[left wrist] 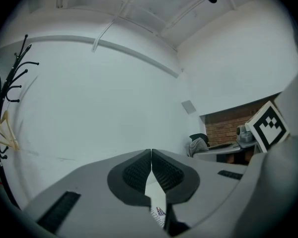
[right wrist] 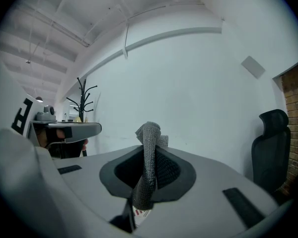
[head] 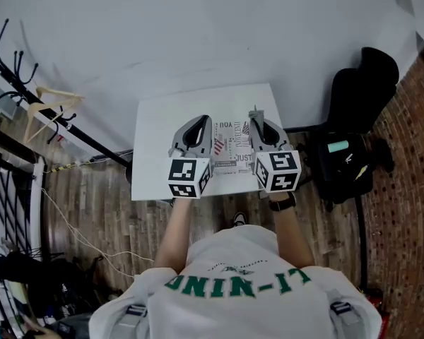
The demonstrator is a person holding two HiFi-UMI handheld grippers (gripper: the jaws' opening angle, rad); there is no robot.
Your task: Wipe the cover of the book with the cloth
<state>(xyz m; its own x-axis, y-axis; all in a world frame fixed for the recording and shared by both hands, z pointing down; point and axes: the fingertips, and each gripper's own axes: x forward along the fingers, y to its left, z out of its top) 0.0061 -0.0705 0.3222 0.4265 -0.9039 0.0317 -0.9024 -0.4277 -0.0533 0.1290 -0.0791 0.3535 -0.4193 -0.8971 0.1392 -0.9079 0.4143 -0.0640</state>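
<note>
A book (head: 232,149) with a printed white cover lies on the small white table (head: 155,136), between my two grippers. My left gripper (head: 204,121) hovers over the book's left edge; in the left gripper view the left gripper (left wrist: 151,153) has its jaws shut together with nothing between them. My right gripper (head: 255,114) hangs over the book's right side. The right gripper (right wrist: 152,150) is shut on a grey knitted cloth (right wrist: 148,162), which sticks up above the pads and hangs down below them. A sliver of the book's cover (right wrist: 139,213) shows beneath the jaws.
A black office chair (head: 360,87) and a dark bag (head: 343,167) stand right of the table on the wood floor. A coat rack (head: 14,69) and a wooden hanger (head: 48,103) are at the left. A white wall lies beyond the table.
</note>
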